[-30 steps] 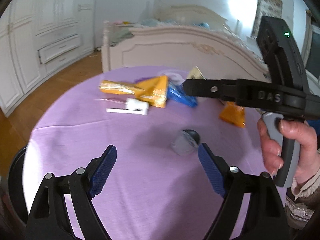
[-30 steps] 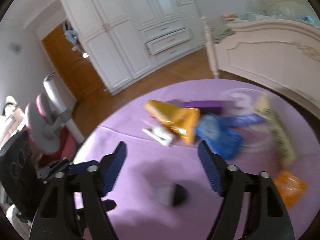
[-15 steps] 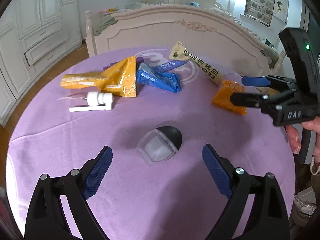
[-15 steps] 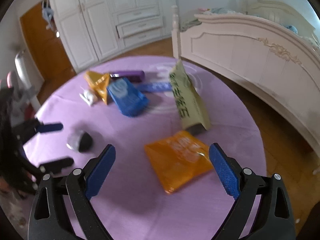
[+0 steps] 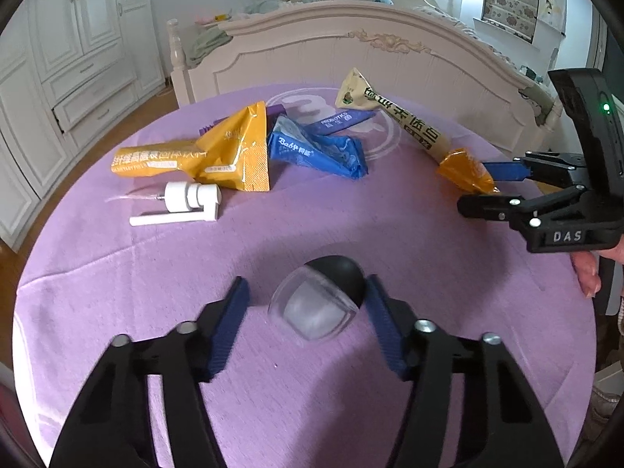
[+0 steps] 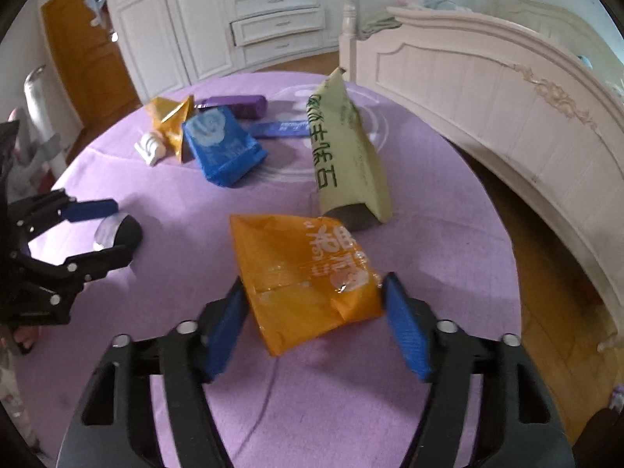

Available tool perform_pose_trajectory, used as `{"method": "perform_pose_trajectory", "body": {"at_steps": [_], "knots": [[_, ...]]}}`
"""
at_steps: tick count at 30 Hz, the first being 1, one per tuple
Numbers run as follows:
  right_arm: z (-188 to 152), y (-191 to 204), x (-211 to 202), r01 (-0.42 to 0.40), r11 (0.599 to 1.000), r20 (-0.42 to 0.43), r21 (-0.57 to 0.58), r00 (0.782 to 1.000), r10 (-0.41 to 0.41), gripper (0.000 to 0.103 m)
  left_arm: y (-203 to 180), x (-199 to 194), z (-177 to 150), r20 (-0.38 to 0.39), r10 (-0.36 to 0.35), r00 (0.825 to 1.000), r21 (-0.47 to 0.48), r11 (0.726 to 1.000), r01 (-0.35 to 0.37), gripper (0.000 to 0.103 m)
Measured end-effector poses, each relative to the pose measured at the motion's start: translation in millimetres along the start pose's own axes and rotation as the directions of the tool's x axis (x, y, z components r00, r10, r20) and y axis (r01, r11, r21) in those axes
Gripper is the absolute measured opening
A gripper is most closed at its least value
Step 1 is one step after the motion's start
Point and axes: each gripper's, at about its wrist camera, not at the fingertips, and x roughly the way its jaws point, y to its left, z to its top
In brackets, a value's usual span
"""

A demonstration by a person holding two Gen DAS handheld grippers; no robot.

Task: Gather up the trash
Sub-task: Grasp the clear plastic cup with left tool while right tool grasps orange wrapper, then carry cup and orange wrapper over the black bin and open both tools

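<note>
Trash lies on a round table with a purple cloth (image 5: 117, 292). My left gripper (image 5: 304, 296) is open with its fingers either side of a clear plastic cup with a black lid (image 5: 319, 300), lying on its side; the right fingertip is at the lid. My right gripper (image 6: 314, 292) is open around the near end of an orange snack bag (image 6: 304, 273); it also shows in the left wrist view (image 5: 479, 183). The cup also shows in the right wrist view (image 6: 117, 232).
Farther back lie a long yellow-orange pouch (image 5: 202, 152), a white pump dispenser head (image 5: 183, 202), a blue wrapper (image 5: 316, 148), a purple-blue sachet (image 5: 343, 121), a purple box (image 6: 234, 105) and a beige-green bag (image 6: 343, 156). A white bed footboard (image 5: 351, 50) stands behind the table.
Both grippers moved forward and down and narrowed. The left now straddles the cup; the right now straddles the orange snack bag.
</note>
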Motion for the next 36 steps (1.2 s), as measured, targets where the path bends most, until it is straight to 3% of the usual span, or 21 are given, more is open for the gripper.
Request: {"method": "perform_pose_trajectory", "body": {"at_steps": [3,11,19,27,36], "knots": [[-1.3,-5.3,-2.9,-0.026,0.999,0.015,0.032,1.000,0.026,0.056,3.5,-1.5,-0.4,0.011,-0.005,1.000,-0.015,1.000,0.006,0.040],[-7.5,-11.5,-20.4,-0.166,0.976,0.078,0.144,0.985,0.156,0.049,18.9,-11.1,-3.1,0.053,-0.052,0.997,-0.090,0.994,0.057,0.040],[11.0,36.5,-32.6,-0.280,0.953,0.122,0.113,0.956,0.266,0.049,40.9,-50.5,-9.5,0.150,-0.046,0.988,-0.160,0.985,0.070,0.040],[52.1,111.8,-24.8,-0.437,0.898,0.115,0.059,0.896,0.429,0.049,96.9,-94.5,-36.8,0.212,0.061,0.975,-0.282,0.960,0.002,0.040],[88.6,208.5,-0.3,-0.566,0.825,0.031,-0.011,0.824,0.566,0.049,170.7,-140.0,-83.7,0.208,0.201,0.957,-0.418,0.903,-0.098,0.040]]}}
